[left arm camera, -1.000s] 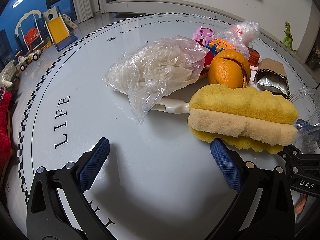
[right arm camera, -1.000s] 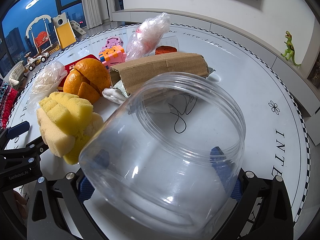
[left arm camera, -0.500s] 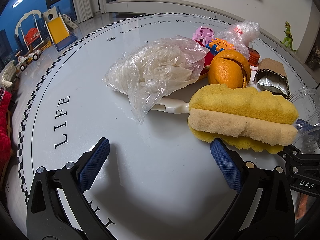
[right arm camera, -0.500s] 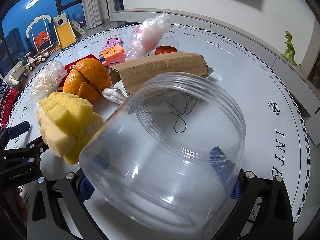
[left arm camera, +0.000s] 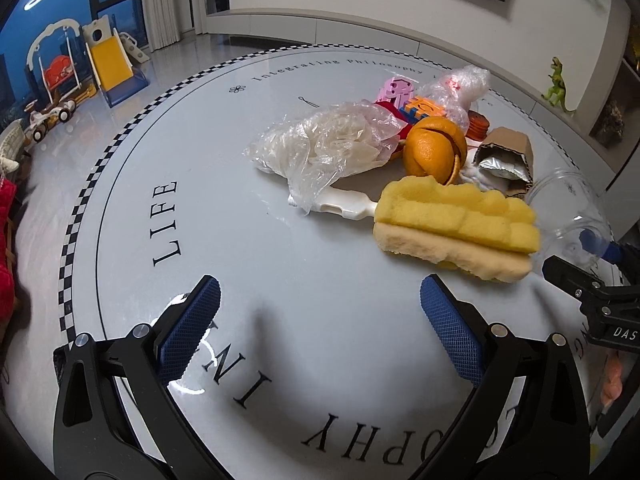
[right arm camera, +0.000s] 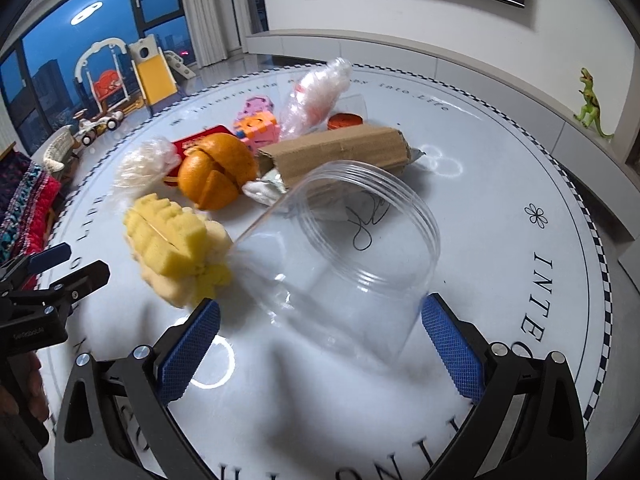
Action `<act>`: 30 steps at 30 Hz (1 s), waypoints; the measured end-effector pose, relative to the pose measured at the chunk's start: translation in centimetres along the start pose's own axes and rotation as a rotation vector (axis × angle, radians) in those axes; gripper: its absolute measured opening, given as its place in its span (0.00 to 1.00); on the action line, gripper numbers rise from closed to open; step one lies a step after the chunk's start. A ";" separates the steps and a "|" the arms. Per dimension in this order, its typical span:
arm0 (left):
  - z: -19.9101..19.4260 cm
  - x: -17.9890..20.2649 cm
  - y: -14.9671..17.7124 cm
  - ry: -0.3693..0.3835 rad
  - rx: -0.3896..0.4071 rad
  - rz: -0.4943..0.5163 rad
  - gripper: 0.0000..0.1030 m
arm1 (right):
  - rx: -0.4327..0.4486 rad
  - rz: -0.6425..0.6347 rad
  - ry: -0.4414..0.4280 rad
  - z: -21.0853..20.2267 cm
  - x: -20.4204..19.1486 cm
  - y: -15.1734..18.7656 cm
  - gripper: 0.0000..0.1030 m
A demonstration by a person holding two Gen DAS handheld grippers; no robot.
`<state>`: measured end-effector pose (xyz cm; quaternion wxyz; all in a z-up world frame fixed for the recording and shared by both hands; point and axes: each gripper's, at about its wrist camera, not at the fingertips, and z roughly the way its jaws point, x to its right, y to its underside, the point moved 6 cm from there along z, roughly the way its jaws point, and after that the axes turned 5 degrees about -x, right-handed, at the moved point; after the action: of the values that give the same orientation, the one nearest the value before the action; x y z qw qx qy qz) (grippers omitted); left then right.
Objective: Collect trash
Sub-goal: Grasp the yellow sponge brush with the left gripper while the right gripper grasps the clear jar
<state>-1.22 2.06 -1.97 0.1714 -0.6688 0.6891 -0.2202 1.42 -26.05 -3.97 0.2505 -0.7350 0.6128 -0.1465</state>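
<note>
The jar (right arm camera: pixel 344 256) lies tilted on the table (right arm camera: pixel 500 240) just ahead of the right gripper (right arm camera: pixel 320 336) — jaws wide, empty. The left gripper (left arm camera: pixel 320 320) is wide too; the sponge (left arm camera: pixel 456 228) lies ahead-right, long axis crosswise — trash clustered beyond.

White walls (right arm camera: pixel 400 20), night windows (right arm camera: pixel 48 72), kids' slide (left arm camera: pixel 110 62).
</note>
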 end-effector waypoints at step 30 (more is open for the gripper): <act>2.9 4.9 -3.7 0.002 -0.228 -0.506 0.94 | 0.008 -0.470 -0.064 0.0 -0.8 -3.3 0.70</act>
<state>3.24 -3.06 -2.10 0.0337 -0.8343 0.5207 -0.1778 3.94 -24.92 -2.07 0.2320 -0.8607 0.4160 -0.1798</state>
